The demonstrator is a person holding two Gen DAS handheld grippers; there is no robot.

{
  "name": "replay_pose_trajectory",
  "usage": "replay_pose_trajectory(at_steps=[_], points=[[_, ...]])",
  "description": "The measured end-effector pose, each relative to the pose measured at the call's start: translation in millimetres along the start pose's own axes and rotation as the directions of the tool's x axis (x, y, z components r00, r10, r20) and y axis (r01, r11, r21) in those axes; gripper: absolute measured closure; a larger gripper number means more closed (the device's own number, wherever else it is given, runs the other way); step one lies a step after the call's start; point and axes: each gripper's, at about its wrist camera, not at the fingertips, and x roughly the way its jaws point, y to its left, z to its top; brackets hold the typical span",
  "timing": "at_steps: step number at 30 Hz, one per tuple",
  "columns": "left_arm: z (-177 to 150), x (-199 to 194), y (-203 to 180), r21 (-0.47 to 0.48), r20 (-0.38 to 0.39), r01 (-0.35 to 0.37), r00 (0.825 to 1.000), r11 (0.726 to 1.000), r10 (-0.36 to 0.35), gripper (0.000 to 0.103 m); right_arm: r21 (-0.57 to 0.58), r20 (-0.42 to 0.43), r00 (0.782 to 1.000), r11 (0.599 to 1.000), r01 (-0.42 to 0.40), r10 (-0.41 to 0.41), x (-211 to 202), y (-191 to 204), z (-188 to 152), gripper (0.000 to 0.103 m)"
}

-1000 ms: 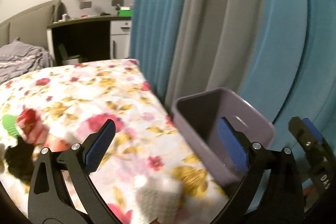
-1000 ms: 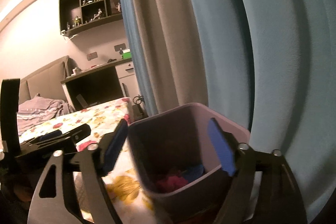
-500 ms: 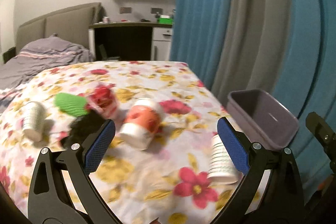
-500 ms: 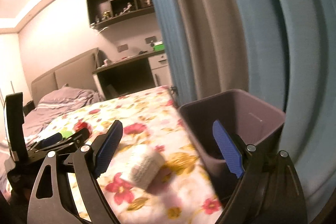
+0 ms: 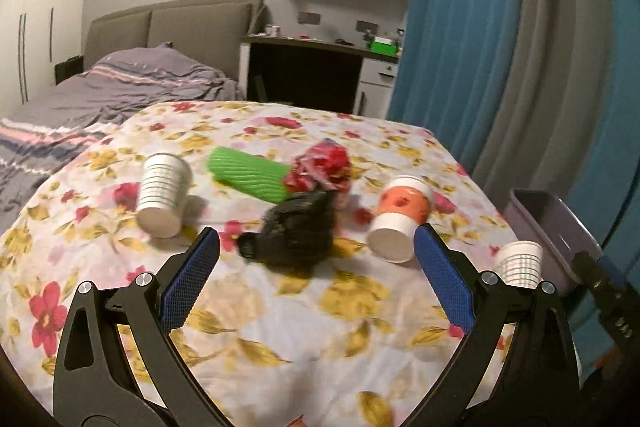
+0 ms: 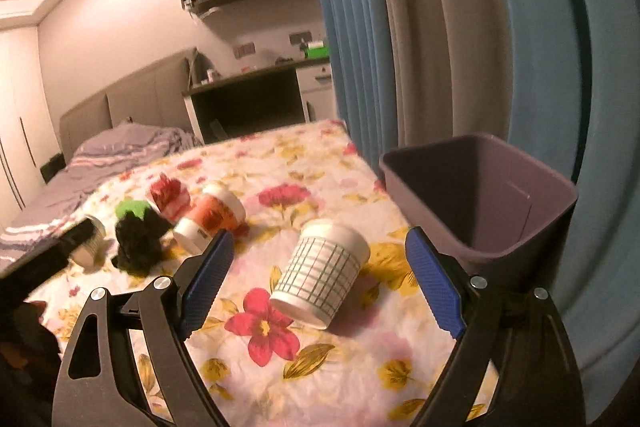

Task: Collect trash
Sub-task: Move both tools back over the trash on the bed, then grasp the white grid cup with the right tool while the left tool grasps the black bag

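Trash lies on a floral cloth [image 5: 304,311]. My left gripper [image 5: 316,279] is open and empty, facing a crumpled black bag [image 5: 294,233]. Beyond it are a green ribbed cup [image 5: 248,173], a red crumpled wrapper [image 5: 324,167], a striped white cup [image 5: 162,193] and an orange cup [image 5: 402,215]. My right gripper [image 6: 318,281] is open and empty, with a checked white cup [image 6: 322,279] lying on its side just ahead between the fingers, untouched. A purple bin [image 6: 484,197] stands at the table's right edge, also visible as the bin [image 5: 548,227] in the left wrist view.
Blue and grey curtains [image 5: 500,47] hang close on the right behind the bin. A bed with a grey striped cover [image 5: 100,99] lies beyond the table on the left. A dark desk [image 5: 312,67] and wall shelves stand at the back.
Both views have swung left, away from the curtain and bin, bringing the trash on the floral cloth into sight. The checked cup now lies in front of the right gripper.
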Motion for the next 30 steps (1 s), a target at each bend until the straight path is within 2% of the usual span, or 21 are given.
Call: replay_pose_trajectory(at_steps=[5,13,18,24,30], points=[[0.8,-1.8,17.0,-0.014,0.015,-0.022,1.0,1.0,0.022,0.007,0.024,-0.065,0.998,0.999,0.02,-0.019,22.9,1.5,-6.7,0.019],[1.7,1.1,30.0,-0.02,0.016,-0.006,1.0,1.0,0.006,0.007,0.046,-0.146,0.988,0.998,0.049,-0.041,50.0,2.5,-8.6,0.026],[4.9,10.8,34.3,-0.019,0.002,0.013,1.0,1.0,-0.013,0.007,0.063,-0.192,0.98,0.996,0.056,-0.043,63.0,0.8,-8.3,0.035],[4.8,23.1,32.5,-0.003,-0.029,0.029,0.999,1.0,-0.029,0.007,0.08,-0.23,0.973,0.995,0.056,-0.036,73.1,-1.3,-9.3,0.043],[2.9,34.3,29.5,0.001,-0.06,0.049,0.997,0.999,-0.049,0.007,0.062,-0.231,0.972,0.997,0.053,-0.038,72.8,-0.1,-9.2,0.045]])
